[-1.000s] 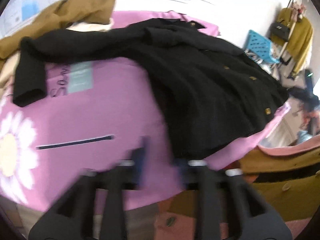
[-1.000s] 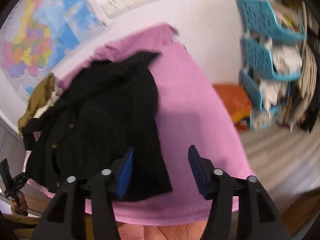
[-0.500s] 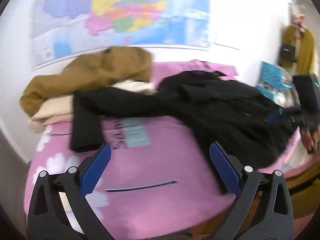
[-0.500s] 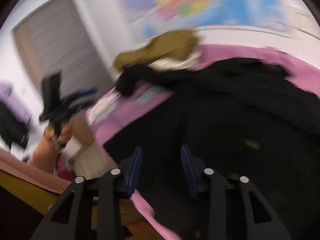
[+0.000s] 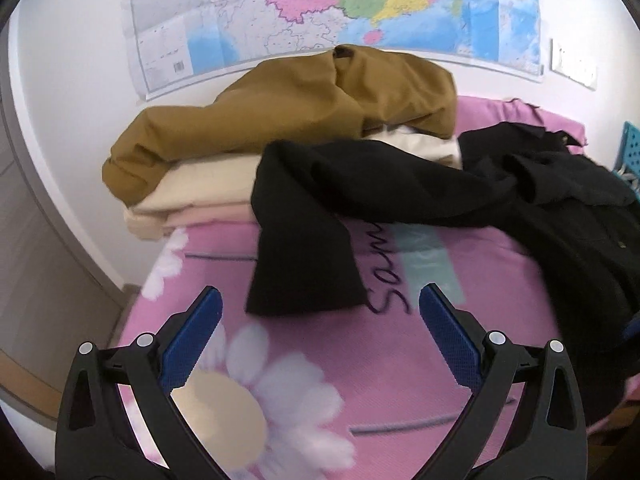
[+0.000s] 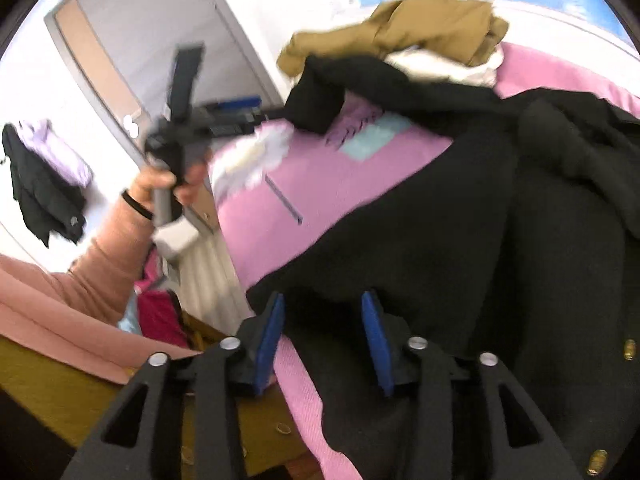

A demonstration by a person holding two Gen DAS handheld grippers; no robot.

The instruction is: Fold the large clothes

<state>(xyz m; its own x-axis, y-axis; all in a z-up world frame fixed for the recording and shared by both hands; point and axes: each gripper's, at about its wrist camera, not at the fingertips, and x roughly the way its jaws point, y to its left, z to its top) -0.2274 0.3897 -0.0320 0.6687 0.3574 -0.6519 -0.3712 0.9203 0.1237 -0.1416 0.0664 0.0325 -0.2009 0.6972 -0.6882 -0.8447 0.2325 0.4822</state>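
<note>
A large black coat (image 5: 520, 208) with gold buttons lies spread on the pink bedspread (image 5: 384, 352). Its sleeve (image 5: 304, 256) stretches left, cuff end toward me. My left gripper (image 5: 320, 308) is wide open and empty, hovering just in front of the sleeve cuff. In the right wrist view the coat's body (image 6: 500, 248) fills the right side. My right gripper (image 6: 322, 320) is open, with its blue pads either side of the coat's lower hem at the bed's edge; no cloth is pinched. The left gripper also shows in the right wrist view (image 6: 236, 114), held in a hand.
A brown coat (image 5: 288, 108) lies on a stack of folded cream and pink clothes (image 5: 200, 196) at the back left of the bed. A wall map (image 5: 320, 8) hangs behind. A door (image 6: 120, 64) and hanging clothes (image 6: 44, 176) stand left of the bed.
My left gripper opened wide and swung left and closer, up to the sleeve cuff. My right gripper swung round to the coat's lower hem and narrowed somewhat.
</note>
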